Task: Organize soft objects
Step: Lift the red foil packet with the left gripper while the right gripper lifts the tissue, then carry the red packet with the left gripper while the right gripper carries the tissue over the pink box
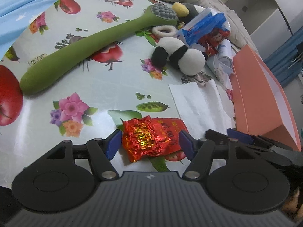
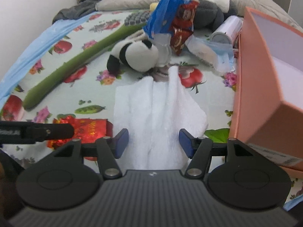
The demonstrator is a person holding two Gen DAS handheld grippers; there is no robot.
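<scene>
A crumpled red foil packet (image 1: 149, 138) lies on the flowered tablecloth (image 1: 106, 87) between the blue pads of my left gripper (image 1: 150, 143), which stands open around it without pressing. My right gripper (image 2: 153, 142) is open too, low over a flat white cloth (image 2: 157, 109), whose near end lies between its pads. A panda plush (image 1: 181, 54) lies on its side farther back. A long green plush stick (image 1: 75, 56) with a grey beaded head runs diagonally on the left. In the right wrist view, the packet (image 2: 85, 128) shows to the left of the cloth.
An open orange box (image 2: 265, 75) stands along the right edge. Behind the panda lie blue and red snack bags (image 1: 204, 26), a white roll (image 1: 225, 56), a white hair ring (image 1: 164, 31) and a grey plush (image 2: 208, 13). Grey bedding fills the back.
</scene>
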